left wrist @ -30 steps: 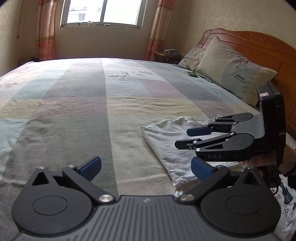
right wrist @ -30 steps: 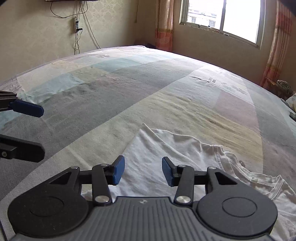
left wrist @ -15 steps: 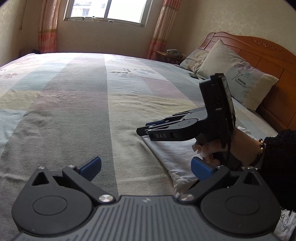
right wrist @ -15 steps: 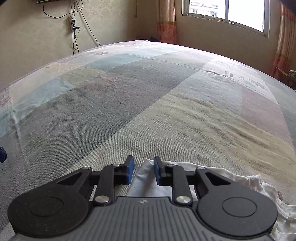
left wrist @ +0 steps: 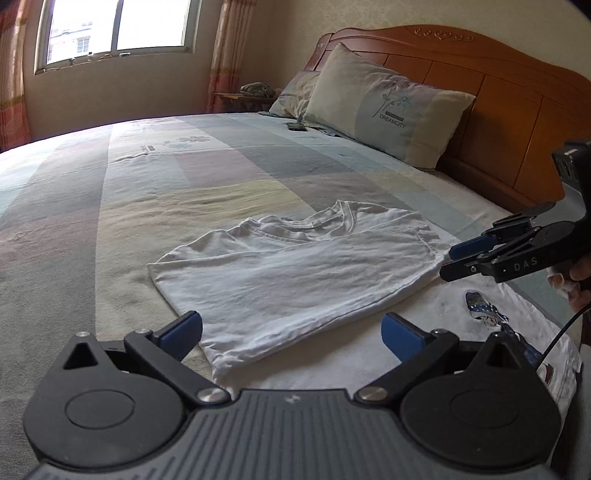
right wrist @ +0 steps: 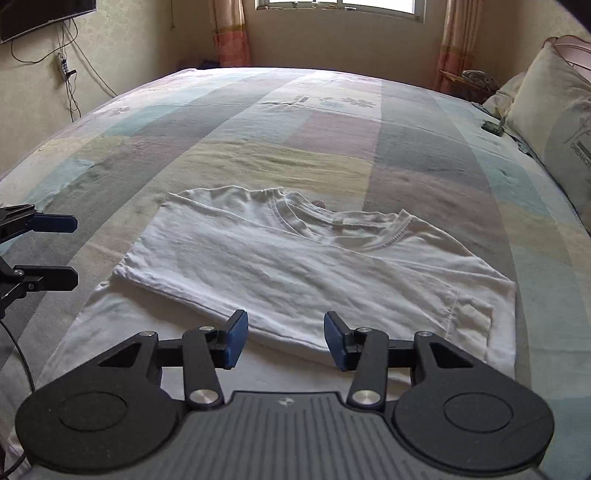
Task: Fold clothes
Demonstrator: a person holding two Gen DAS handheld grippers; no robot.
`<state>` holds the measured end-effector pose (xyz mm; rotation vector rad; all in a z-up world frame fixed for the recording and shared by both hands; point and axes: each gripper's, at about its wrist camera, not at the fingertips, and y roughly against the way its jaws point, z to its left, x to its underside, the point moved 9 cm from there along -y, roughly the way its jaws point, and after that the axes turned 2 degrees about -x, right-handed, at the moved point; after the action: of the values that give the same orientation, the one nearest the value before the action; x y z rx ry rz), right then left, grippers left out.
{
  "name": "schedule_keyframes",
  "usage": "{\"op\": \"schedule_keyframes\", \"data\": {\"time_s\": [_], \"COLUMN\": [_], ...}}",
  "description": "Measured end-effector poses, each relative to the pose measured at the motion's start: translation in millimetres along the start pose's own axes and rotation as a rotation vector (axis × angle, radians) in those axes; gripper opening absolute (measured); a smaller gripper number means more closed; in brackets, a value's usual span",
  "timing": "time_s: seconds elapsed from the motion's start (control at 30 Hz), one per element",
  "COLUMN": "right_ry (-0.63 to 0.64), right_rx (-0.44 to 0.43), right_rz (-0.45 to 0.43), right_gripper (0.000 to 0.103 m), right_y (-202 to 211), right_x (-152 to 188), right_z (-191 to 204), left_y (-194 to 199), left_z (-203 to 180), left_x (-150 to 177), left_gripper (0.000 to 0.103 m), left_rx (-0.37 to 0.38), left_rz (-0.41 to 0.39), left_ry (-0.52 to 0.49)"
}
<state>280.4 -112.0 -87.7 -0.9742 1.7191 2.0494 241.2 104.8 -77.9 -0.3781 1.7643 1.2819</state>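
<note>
A white t-shirt (left wrist: 295,273) lies flat on the bed, its collar on the far side and one layer folded across the body (right wrist: 303,273). A printed patch (left wrist: 480,306) shows on its near right part. My left gripper (left wrist: 291,332) is open just above the shirt's near edge, nothing between its blue pads. My right gripper (right wrist: 284,334) hovers over the folded hem with its jaws opening and no cloth pinched. It also shows at the right edge of the left wrist view as the right gripper (left wrist: 454,262), held by a hand. The left gripper (right wrist: 72,251) appears open at the shirt's left.
The striped bedspread (right wrist: 258,147) runs far beyond the shirt. Two pillows (left wrist: 384,107) lean on a wooden headboard (left wrist: 509,110) at the right, a small dark device (left wrist: 296,127) beside them. A bedside table (left wrist: 243,99) and a window (left wrist: 114,29) stand at the back.
The right gripper, nearly shut at the shirt's left edge half a second ago, has swung to the right and pulled back with wider jaws. The left wrist view has turned toward the headboard.
</note>
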Motion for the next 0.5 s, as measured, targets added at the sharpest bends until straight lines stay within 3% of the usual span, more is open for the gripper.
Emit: {"op": "schedule_keyframes", "data": {"time_s": [0.17, 0.27, 0.5], "right_ry": [-0.178, -0.275, -0.327], "right_rx": [0.081, 0.067, 0.005], "right_rz": [0.056, 0.075, -0.019], "right_gripper": [0.052, 0.054, 0.061], "right_y": [24, 35, 52], "right_x": [97, 141, 160], "right_z": [-42, -53, -59], "left_y": [-15, -15, -3], "left_z": [-44, -60, -97], "left_x": [5, 8, 16], "left_gripper": [0.102, 0.102, 0.102], "left_rx": [0.024, -0.002, -0.013], "left_rz": [0.066, 0.122, 0.189], "left_ry": [-0.121, -0.146, -0.156]}}
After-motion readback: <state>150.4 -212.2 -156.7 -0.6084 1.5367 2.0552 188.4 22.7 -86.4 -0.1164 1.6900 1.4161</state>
